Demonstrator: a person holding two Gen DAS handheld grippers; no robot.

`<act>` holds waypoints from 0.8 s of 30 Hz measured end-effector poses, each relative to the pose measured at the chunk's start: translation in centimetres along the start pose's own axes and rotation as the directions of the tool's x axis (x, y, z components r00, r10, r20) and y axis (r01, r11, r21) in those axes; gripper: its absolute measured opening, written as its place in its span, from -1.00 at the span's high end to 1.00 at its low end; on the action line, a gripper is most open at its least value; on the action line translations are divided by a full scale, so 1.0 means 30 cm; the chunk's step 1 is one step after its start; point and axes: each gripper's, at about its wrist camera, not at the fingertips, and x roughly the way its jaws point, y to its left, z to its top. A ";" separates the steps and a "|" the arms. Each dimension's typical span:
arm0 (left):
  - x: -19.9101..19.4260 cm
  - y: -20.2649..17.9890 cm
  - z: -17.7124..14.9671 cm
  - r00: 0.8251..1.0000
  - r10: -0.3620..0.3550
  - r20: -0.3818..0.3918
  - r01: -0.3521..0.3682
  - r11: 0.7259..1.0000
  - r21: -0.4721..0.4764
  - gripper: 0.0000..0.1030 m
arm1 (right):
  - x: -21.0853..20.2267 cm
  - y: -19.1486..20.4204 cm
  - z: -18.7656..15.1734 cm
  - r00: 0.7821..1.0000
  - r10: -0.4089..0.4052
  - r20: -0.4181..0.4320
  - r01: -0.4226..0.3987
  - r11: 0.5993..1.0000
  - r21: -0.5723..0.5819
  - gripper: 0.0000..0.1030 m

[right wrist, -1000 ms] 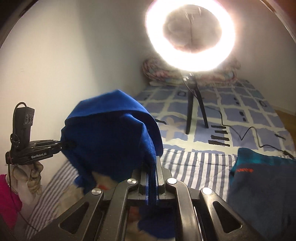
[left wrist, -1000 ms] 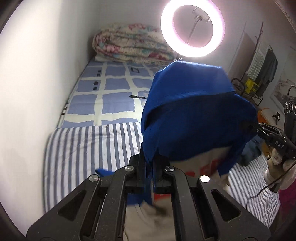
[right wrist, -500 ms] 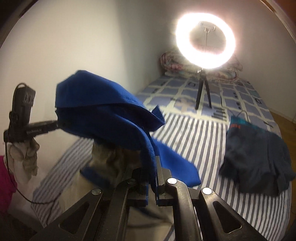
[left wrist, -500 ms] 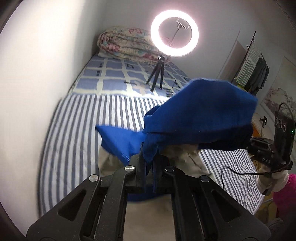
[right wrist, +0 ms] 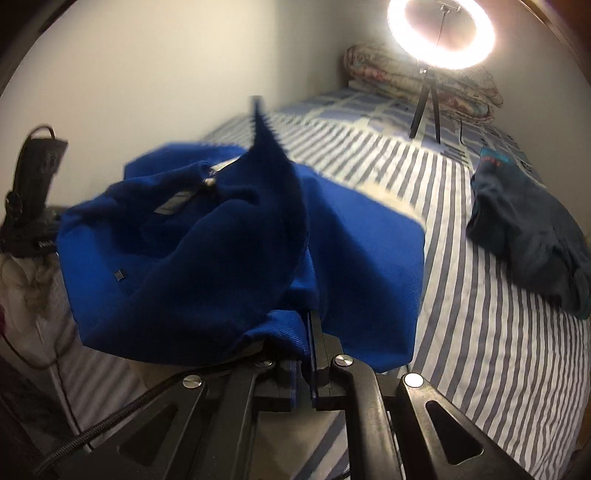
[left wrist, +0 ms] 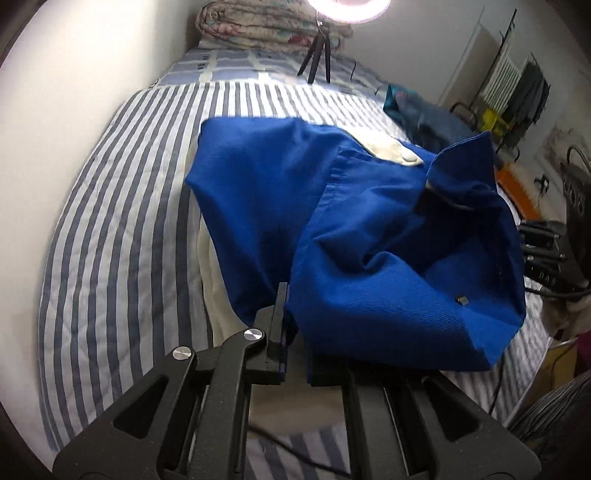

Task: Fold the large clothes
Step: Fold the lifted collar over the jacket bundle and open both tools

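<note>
1. Clamping is seen at both tools: left gripper [left wrist: 291, 325] jaws are closed on an edge of the blue garment [left wrist: 369, 236], fabric pinched between the pads.
2. Right gripper [right wrist: 308, 354] jaws are likewise closed on a blue hem, cloth caught between them.
3. Garment is spread over the striped sheet [left wrist: 122, 229], bunched at 3 o'clock in the left view and flatter toward 11 o'clock.
4. A cream part [left wrist: 391, 149] of the garment shows at its far edge, 1 o'clock from the left gripper.
5. More cream cloth is seen under the blue at 9 o'clock in the left view.
6. In the right view a blue flap [right wrist: 273, 162] stands up at 12 o'clock, blurred.
7. The right gripper is partly seen at 3 o'clock in the left view, hidden behind blue cloth.
8. The left gripper body [right wrist: 29, 221] is seen at 9 o'clock in the right view, with a gloved hand [right wrist: 26, 280] below it.
9. A dark garment [right wrist: 532, 236] lies on the sheet at 2 o'clock in the right view, well apart from the blue one.
10. A ring light [right wrist: 439, 33] on a tripod stands on the bed at 1 o'clock, a rolled quilt [right wrist: 373, 66] behind it by the wall.
</note>
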 end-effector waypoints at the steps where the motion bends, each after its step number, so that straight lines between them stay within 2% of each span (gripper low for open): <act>1: -0.007 -0.004 -0.010 1.000 0.006 -0.003 -0.006 1.000 -0.004 0.84 | -0.002 0.003 -0.010 1.000 -0.013 -0.011 0.013 1.000 0.001 0.90; 3: -0.039 -0.014 -0.023 1.000 0.010 -0.004 -0.010 1.000 -0.007 0.81 | -0.033 0.000 -0.023 1.000 -0.026 -0.009 0.026 1.000 0.008 0.73; 6: -0.111 -0.035 -0.050 1.000 0.018 0.005 -0.018 1.000 -0.004 0.64 | -0.135 0.004 -0.033 0.999 -0.024 0.029 0.023 0.999 0.023 0.54; 11: -0.321 -0.079 -0.117 0.997 -0.027 0.072 0.027 1.000 0.003 0.61 | -0.370 0.043 -0.080 0.992 -0.039 0.118 0.039 0.999 0.003 0.46; 16: -0.566 -0.138 -0.163 0.985 -0.077 0.157 0.080 0.997 -0.010 0.58 | -0.633 0.081 -0.132 0.977 -0.012 0.213 0.006 1.000 0.028 0.43; 19: -0.729 -0.182 -0.175 0.975 -0.108 0.194 0.110 0.994 -0.004 0.26 | -0.786 0.116 -0.162 0.965 0.016 0.261 -0.027 0.999 0.037 0.36; 21: -0.825 -0.207 -0.168 0.966 -0.128 0.223 0.132 0.991 -0.001 0.24 | -0.894 0.153 -0.181 0.956 0.026 0.291 -0.035 0.999 0.026 0.22; 24: -0.957 -0.241 -0.144 0.957 -0.138 0.257 0.139 0.990 0.014 0.24 | -1.038 0.197 -0.196 0.944 0.035 0.329 -0.041 0.999 0.013 0.20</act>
